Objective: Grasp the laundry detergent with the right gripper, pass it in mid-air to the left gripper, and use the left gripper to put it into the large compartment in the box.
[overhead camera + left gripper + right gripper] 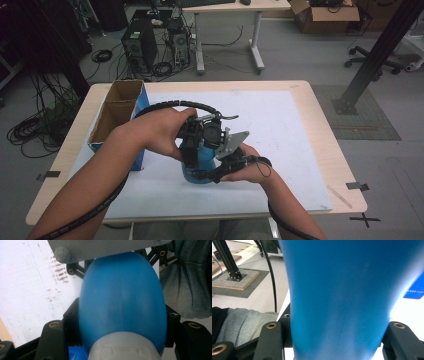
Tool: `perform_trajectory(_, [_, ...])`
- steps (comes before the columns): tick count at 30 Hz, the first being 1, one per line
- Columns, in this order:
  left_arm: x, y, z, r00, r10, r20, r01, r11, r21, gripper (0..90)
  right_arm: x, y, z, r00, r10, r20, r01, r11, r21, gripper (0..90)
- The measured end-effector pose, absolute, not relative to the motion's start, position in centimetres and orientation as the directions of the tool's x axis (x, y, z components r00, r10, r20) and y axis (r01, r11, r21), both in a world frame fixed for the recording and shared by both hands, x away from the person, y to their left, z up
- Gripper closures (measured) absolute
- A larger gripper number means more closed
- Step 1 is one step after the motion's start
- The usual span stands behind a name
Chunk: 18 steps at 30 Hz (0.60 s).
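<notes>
A blue bottle (202,169) with a pale cap stands on the white mat (280,140) near the table's front middle. My left gripper (196,137) comes down on it from above, and its black jaws press both sides of the rounded blue body (122,295), with the pale cap (125,346) close to the camera. My right gripper (222,169) reaches in from the right at the bottle's lower part. In the right gripper view the blue wall (342,285) sits squeezed between both jaws. The right gripper's grey plate (100,247) crosses the top of the left gripper view.
An open cardboard box (117,112) with a blue side stands at the table's left, close to my left forearm. The wooden table edge (345,165) rims the mat. Behind the table are computer towers (140,45), cables and a desk; a black post (375,55) stands at the right.
</notes>
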State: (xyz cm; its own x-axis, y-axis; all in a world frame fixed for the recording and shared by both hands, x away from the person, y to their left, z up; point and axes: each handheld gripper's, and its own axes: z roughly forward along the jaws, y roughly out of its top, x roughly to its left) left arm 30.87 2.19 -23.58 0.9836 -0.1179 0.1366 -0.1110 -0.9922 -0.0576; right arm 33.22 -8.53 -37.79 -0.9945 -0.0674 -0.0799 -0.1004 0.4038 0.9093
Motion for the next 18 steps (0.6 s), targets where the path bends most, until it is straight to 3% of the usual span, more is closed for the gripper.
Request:
perform_trajectory(7, [30.78, 2.04, -22.97, 0.982, -0.116, 0.147, -0.108, -0.992, -0.063, 38.4, 33.36, -8.82, -37.78, -0.996, -0.054, -0.072, -0.087, 0.36, 0.929, 41.1])
perform_trajectory(10, [30.86, 1.93, -22.89, 0.984, -0.106, 0.145, -0.097, -0.993, -0.069, 38.4, 33.34, -8.8, -37.79, -0.998, -0.041, -0.053, -0.065, 0.355, 0.933, 33.9])
perform_trajectory(18, [31.06, 1.94, -22.66, 0.986, -0.094, 0.138, -0.085, -0.994, -0.071, 38.4, 33.42, -9.31, -38.02, -1.0, -0.004, -0.025, -0.025, 0.327, 0.945, 25.7])
